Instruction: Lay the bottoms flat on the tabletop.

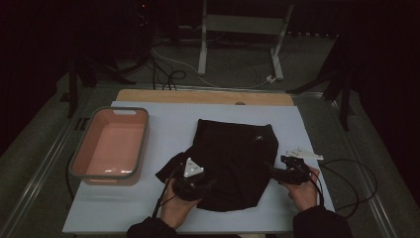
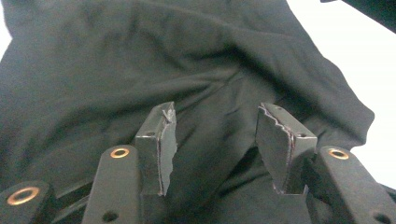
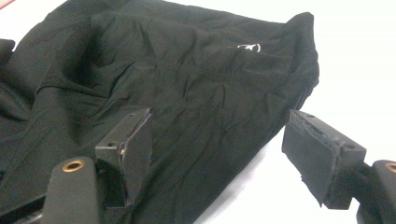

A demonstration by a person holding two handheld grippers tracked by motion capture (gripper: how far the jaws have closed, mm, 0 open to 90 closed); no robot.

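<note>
The black garment (image 1: 233, 161) near the tabletop's front edge is judged soft, light and limp; its hems are best pinched. Both grippers' jaws are parted, gripping nothing: left gripper (image 2: 215, 135), right gripper (image 3: 218, 154).

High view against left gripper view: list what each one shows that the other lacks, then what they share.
High view alone: the pink rectangular plastic tub left of the cloth, the wooden strip along the table's far edge, the person's two hands, and the right gripper at the cloth's right edge.

Left gripper view alone: the left gripper's worn black fingers up close, spread apart over creased fabric.

Both: the crumpled black cloth garment on the pale tabletop.
</note>
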